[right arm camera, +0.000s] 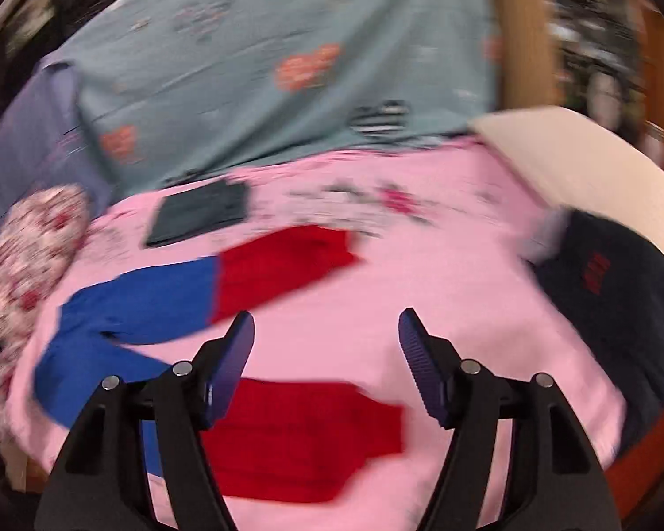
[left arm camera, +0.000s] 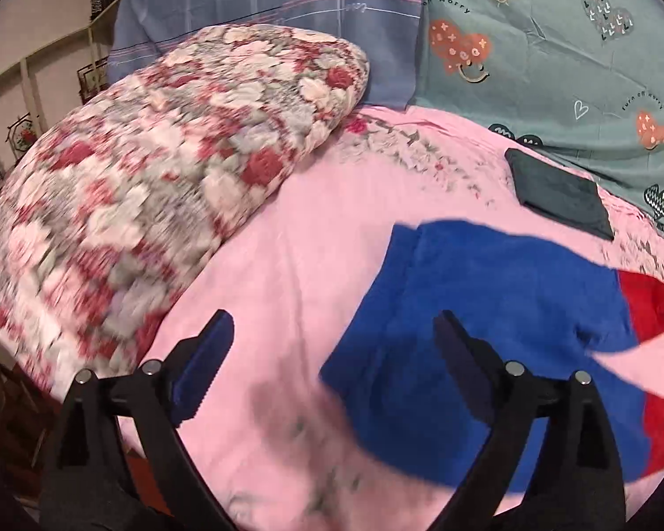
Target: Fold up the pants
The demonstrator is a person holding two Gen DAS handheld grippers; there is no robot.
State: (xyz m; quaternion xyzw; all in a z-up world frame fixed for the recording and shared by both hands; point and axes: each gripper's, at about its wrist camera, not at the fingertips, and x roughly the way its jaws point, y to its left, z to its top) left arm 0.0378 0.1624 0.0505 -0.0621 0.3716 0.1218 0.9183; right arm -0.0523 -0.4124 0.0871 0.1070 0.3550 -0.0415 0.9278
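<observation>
Blue-and-red pants (right arm camera: 225, 283) lie spread flat on the pink bedsheet (right arm camera: 442, 274), legs apart in a V, the blue waist half toward the floral quilt (left arm camera: 155, 168) and the red leg ends toward the right; a small dark folded cloth (left arm camera: 557, 190) sits beyond them, near the teal pillow (left arm camera: 553, 44). Both the left gripper (left arm camera: 334, 332) and the right gripper (right arm camera: 326, 332) hover above the bed with jaws spread wide and nothing between them. To start well, I judge each should pinch one end of the same leg, blue at the left and red at the right, and carry it over onto the other leg with edges matched, since the soft knit will likely bunch if only one layer is caught.
</observation>
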